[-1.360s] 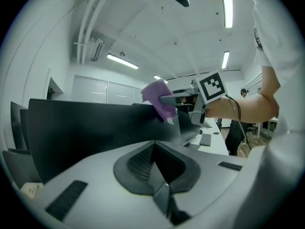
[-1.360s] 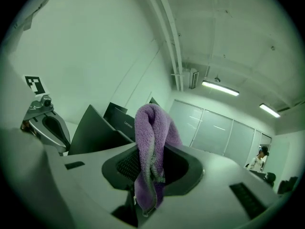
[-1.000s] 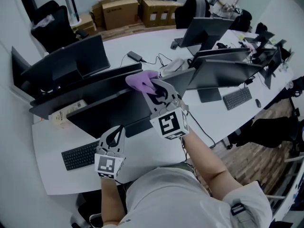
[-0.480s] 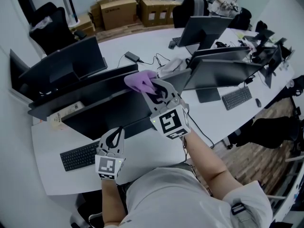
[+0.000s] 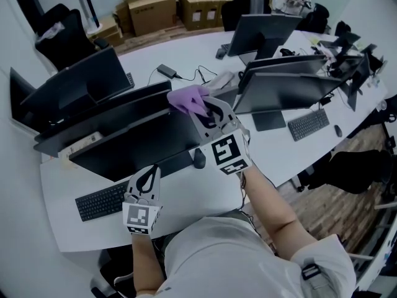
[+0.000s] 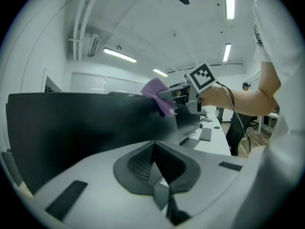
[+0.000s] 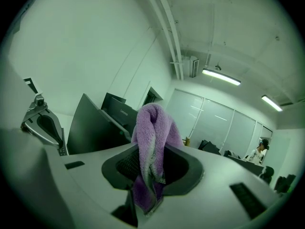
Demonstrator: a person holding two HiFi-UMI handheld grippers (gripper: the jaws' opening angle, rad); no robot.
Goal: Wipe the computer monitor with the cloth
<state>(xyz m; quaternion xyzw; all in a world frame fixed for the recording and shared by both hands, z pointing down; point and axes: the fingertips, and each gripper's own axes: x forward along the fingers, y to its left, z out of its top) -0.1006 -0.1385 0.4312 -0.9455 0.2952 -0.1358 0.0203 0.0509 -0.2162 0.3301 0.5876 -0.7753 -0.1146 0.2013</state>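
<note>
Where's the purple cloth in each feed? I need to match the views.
Head view: the purple cloth is upper middle, clamped in the right hand-held gripper at the top edge of the dark monitor.
Left gripper view: upper centre, against the screen.
Right gripper view: dead centre, pinched between the jaws.
Shared landmark: the dark monitor, also at left in both gripper views.

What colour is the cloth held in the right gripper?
Purple. The cloth shows best in the right gripper view, pinched between the jaws of the right gripper.
</note>
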